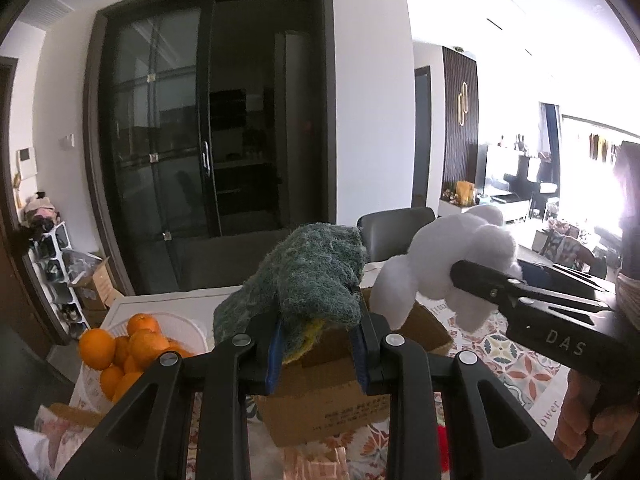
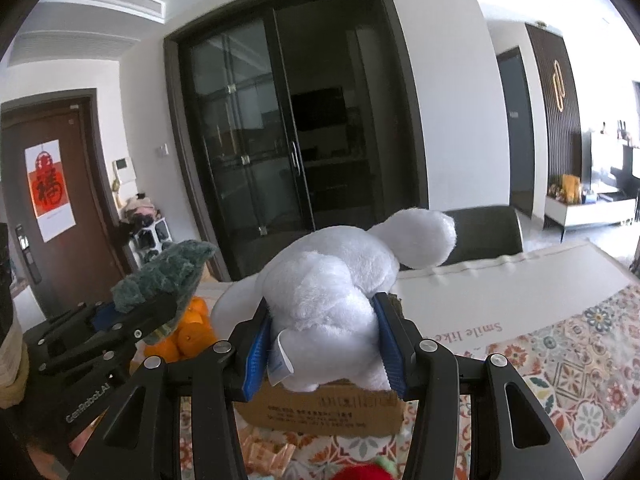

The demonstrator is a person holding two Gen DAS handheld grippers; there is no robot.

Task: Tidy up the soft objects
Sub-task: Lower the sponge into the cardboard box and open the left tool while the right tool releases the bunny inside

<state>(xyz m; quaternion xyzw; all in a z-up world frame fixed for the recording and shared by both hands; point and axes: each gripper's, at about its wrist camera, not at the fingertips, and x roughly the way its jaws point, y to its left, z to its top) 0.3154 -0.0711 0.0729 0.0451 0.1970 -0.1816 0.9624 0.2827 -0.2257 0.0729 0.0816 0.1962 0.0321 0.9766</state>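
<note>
My left gripper (image 1: 318,354) is shut on a green scouring sponge (image 1: 308,276) with a yellow underside, held above an open cardboard box (image 1: 332,404). My right gripper (image 2: 324,354) is shut on a white plush toy (image 2: 336,292), also held above the box (image 2: 324,410). In the left wrist view the right gripper (image 1: 476,276) and the plush (image 1: 448,260) are to the right of the sponge. In the right wrist view the left gripper (image 2: 132,320) with the sponge (image 2: 164,276) is at the left.
A white bowl (image 1: 188,328) of oranges (image 1: 132,344) stands left of the box on a patterned tablecloth (image 2: 560,360). A red object (image 2: 364,472) lies at the near edge. A dark chair (image 2: 484,232) stands behind the table. Glass doors are beyond.
</note>
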